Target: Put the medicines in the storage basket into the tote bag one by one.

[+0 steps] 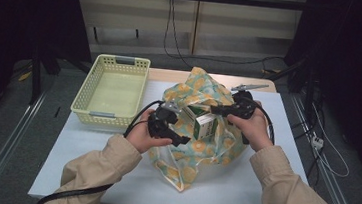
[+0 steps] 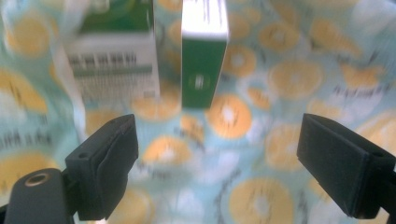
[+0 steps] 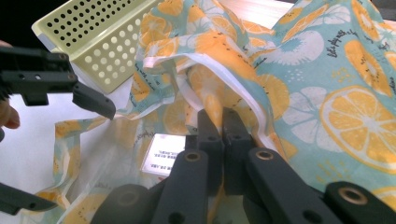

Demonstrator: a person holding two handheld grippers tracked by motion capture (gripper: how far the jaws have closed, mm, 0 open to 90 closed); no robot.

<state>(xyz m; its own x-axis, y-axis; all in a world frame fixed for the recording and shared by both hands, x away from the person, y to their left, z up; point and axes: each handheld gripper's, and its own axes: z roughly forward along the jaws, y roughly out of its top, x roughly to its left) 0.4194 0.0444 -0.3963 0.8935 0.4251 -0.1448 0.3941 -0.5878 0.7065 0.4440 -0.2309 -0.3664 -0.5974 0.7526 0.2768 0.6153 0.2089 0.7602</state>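
The left gripper point(image 2: 217, 163) gapes over two green-and-white boxes point(image 2: 204, 51) inside the citrus-print bag point(image 1: 199, 149); their label print is blurred, unreadable. The right gripper point(image 3: 223, 122) pinches the bag's edge.

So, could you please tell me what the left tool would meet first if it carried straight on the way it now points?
Probably the green-and-white box inside the orange-print bag. It stands ahead between the open jaws of the left tool, though blur leaves the depth unclear.
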